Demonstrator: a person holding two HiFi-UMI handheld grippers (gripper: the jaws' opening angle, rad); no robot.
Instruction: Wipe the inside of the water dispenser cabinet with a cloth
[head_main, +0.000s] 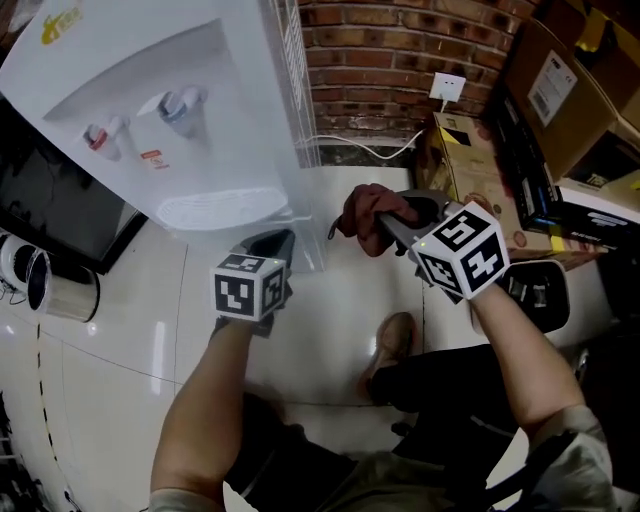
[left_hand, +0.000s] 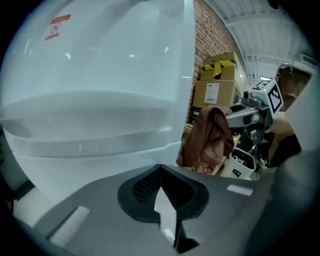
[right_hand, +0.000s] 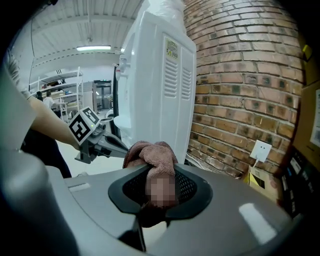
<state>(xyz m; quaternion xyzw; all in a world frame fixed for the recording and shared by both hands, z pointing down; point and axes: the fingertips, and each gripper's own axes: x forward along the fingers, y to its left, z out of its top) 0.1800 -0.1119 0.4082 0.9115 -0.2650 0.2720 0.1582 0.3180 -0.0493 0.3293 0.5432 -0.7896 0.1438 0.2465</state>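
Forearms fill the bottom of the head view, 2 of them, each ending in a marker cube. At the front of the water dispenser (head_main: 150, 90), just below its drip tray (head_main: 222, 208), the left gripper (head_main: 278, 240) has its jaws pressed together, and nothing shows between them. Off the dispenser's vented side panel, towards the brick wall (head_main: 400, 50), the right gripper (head_main: 392, 222) is clamped on a bunched reddish-brown cloth (head_main: 360, 208), which bulges out ahead of its pads.

The cabinet sits low on the dispenser's front, under the drip tray. No view shows its inside, and I cannot tell whether its door is open.

The step in hand looks like bringing the cloth round to the dispenser's front. To do it well:
- The left jaws would need to part before they can take hold of the door and keep it swung aside.
- The cloth should lead, so that fabric rather than the hard jaws meets the cabinet walls.
- The grip should hold firm through the strokes.
- Each wall should be wiped from back to front, corners included.
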